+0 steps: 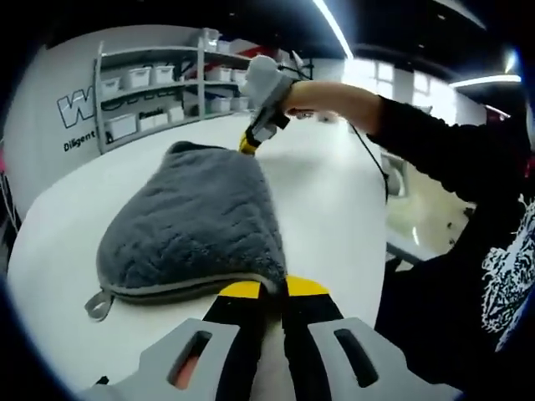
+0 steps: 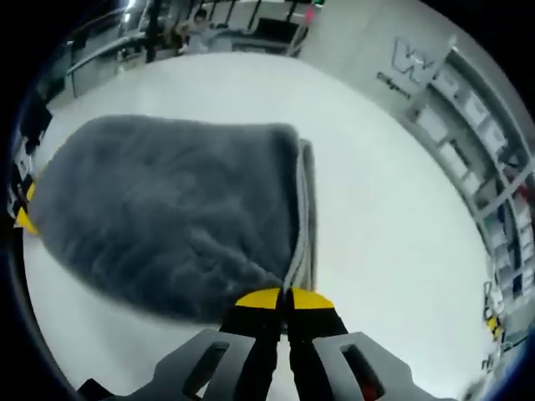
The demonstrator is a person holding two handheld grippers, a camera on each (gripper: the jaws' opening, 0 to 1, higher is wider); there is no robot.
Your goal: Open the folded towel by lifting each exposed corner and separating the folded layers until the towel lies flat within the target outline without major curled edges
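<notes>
A grey plush towel (image 1: 192, 225) lies folded on the white table (image 1: 334, 209), with a pale hem and a small loop tag (image 1: 99, 305) at its near left. My left gripper (image 1: 272, 289) is shut on the towel's near corner, yellow tips pressed together on the hem. At the far corner my right gripper (image 1: 250, 142) pinches the towel, held by a white-gloved hand. In the right gripper view the towel (image 2: 167, 209) spreads leftward and the right gripper (image 2: 287, 296) is shut on its layered edge. The left gripper's yellow tip (image 2: 23, 219) peeks out at the towel's far left.
A person in a dark sleeve (image 1: 451, 150) stands at the table's right side. Grey shelves with white bins (image 1: 159, 83) line the far wall. The table edge (image 1: 401, 251) falls off to the right, and bare tabletop (image 2: 393, 217) lies beside the towel.
</notes>
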